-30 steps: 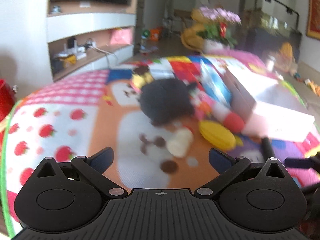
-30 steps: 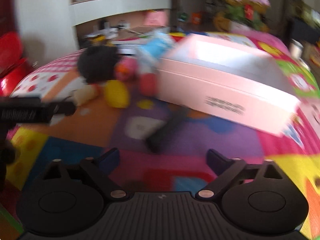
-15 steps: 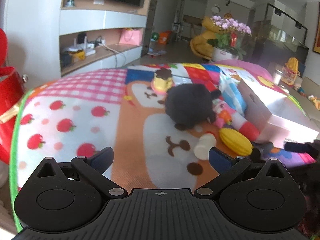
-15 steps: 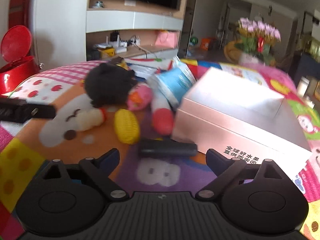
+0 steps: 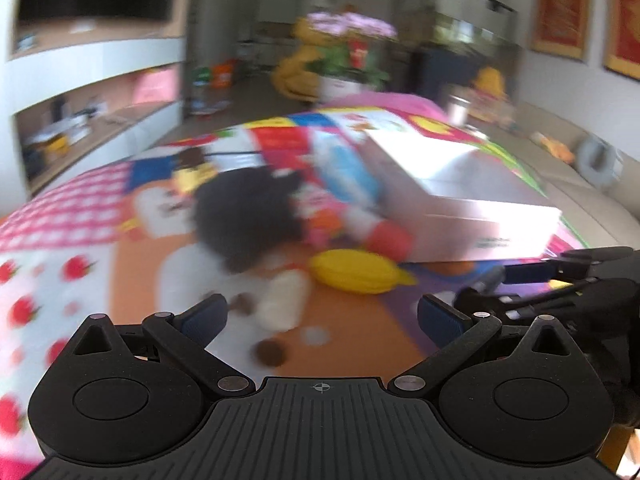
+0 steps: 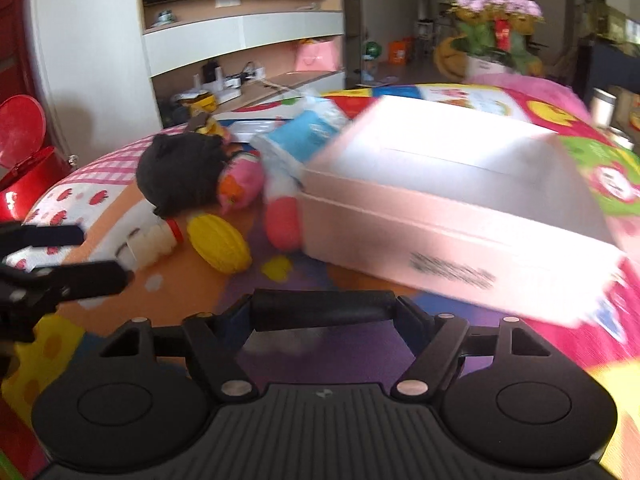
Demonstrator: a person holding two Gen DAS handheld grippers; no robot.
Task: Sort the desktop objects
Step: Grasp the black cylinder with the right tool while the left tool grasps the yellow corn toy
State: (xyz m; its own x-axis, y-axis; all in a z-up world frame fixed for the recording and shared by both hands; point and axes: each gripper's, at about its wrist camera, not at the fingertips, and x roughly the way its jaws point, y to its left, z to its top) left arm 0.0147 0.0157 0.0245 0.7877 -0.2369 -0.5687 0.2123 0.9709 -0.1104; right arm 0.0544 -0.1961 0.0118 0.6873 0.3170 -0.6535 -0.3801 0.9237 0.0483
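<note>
Black cylinder (image 6: pixel 322 307), matte, lies crosswise between closing right tongs (image 6: pixel 324 312); left tongs (image 5: pixel 322 316) spread.

Our right gripper (image 6: pixel 324 312) tilts downward, jaws closing on black cylinder (image 6: pixel 320 307); our left gripper (image 5: pixel 320 316) tilts downward, jaws wide, nothing between.
</note>
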